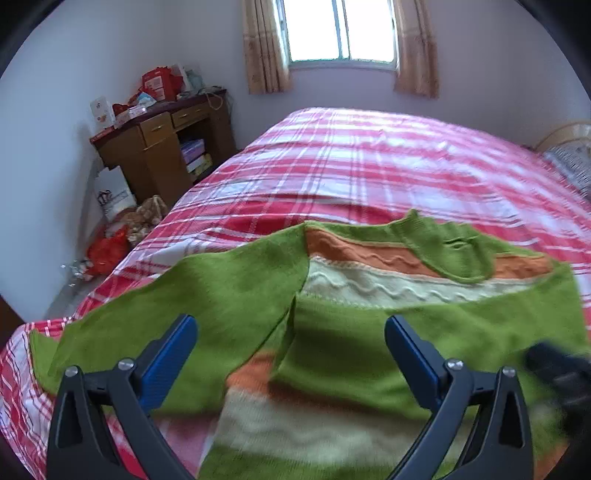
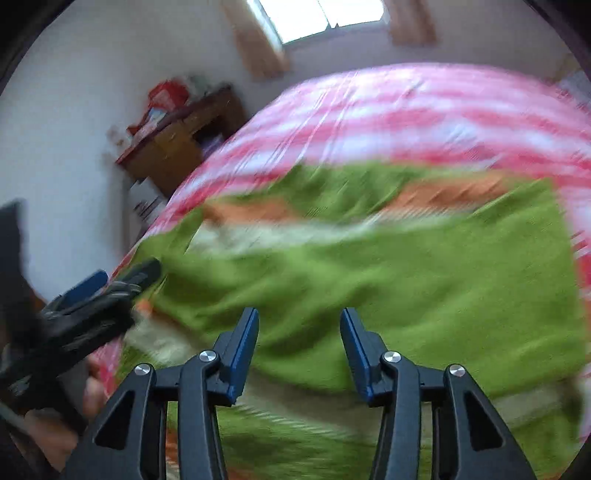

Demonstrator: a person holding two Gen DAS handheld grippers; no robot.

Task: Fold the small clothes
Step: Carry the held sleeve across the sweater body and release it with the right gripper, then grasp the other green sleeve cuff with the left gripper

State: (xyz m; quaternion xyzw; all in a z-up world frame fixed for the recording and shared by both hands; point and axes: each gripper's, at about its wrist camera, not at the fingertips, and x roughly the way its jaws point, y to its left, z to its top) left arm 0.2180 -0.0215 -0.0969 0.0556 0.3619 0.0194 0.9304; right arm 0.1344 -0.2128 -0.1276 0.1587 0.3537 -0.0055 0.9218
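My left tool [image 1: 291,328] gapes wide over the green sweater [image 1: 332,295], which lies spread on the plaid bed [image 1: 369,166]; my right tool [image 2: 299,321] also hangs parted, holding nothing, above it

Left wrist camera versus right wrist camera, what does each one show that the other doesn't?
Only the left wrist view shows the green, orange and cream striped knit sweater sharply, with its neckline and one sleeve spread out to the left, plus the orange bag on the floor.

Only the right wrist view, which is blurred, shows the left tongs from the side at the sweater's left edge.

Both show the sweater lying on the red and white plaid bedcover, the brown wooden desk, the curtained window, and open tongs.
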